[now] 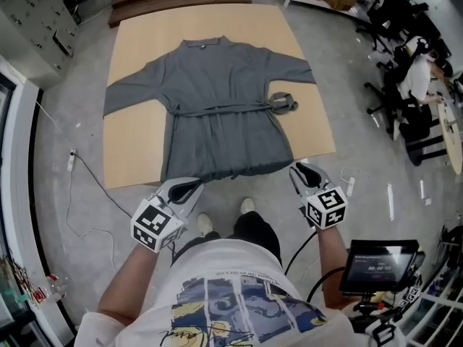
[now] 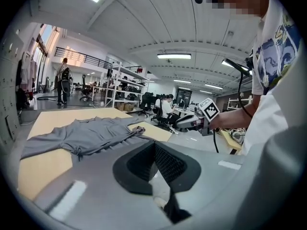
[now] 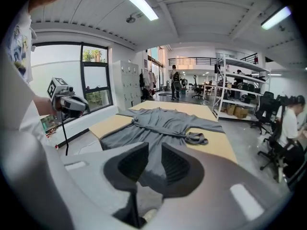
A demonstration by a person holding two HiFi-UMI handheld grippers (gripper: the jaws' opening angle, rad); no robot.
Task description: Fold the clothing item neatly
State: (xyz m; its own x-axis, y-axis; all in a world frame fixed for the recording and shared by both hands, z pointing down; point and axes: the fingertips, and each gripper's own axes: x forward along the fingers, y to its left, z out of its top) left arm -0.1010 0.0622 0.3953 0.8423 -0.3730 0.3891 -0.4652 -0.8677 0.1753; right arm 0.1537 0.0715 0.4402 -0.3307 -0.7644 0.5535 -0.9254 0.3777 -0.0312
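A grey long-sleeved robe (image 1: pixel 217 100) lies spread flat on a tan board (image 1: pixel 137 42) on the floor, collar at the far end, sleeves out to both sides. Its belt crosses the waist and ends in a knot (image 1: pixel 283 103) at the right. My left gripper (image 1: pixel 189 189) hovers just off the hem's near left corner, its jaws shut together on nothing (image 2: pixel 154 150). My right gripper (image 1: pixel 304 172) hangs by the hem's near right corner, its jaws a narrow gap apart and empty (image 3: pixel 154 155). Neither gripper touches the robe (image 3: pixel 163 121).
The person's feet (image 1: pixel 224 215) stand on grey floor just short of the board's near edge. A cable (image 1: pixel 87 172) trails on the floor at the left. A small monitor (image 1: pixel 380 266) sits at the lower right. Office chairs and a seated person (image 1: pixel 412 71) are at the far right.
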